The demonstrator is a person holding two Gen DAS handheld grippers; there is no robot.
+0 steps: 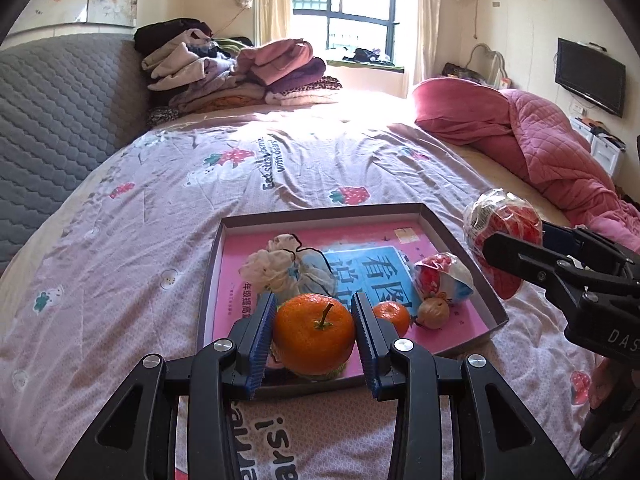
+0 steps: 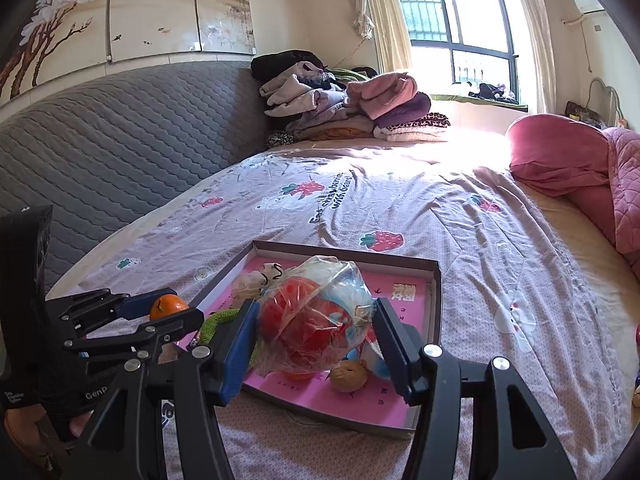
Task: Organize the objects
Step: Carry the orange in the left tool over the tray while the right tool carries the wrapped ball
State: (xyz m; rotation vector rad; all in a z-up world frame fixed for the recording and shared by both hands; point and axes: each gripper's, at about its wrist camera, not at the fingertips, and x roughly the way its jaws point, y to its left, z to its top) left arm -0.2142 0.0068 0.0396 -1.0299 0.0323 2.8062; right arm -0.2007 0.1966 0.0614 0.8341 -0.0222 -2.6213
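Note:
A shallow box tray (image 1: 460, 240) with a pink book inside lies on the bed. My left gripper (image 1: 314, 334) is shut on a large orange (image 1: 314, 338) over the tray's near edge. In the tray lie a smaller orange (image 1: 392, 315), a brownish round fruit (image 1: 434, 313), a plastic-wrapped red packet (image 1: 442, 282) and a pale cloth bundle (image 1: 280, 264). My right gripper (image 2: 314, 336) is shut on a plastic-wrapped red ball (image 2: 312, 316), held above the tray (image 2: 434, 280); it shows at the right of the left wrist view (image 1: 502, 228).
The bed has a strawberry-print sheet (image 1: 280, 168). Folded clothes (image 1: 240, 72) are piled at the far side by the grey headboard (image 1: 60, 112). A pink quilt (image 1: 540, 140) lies at the right.

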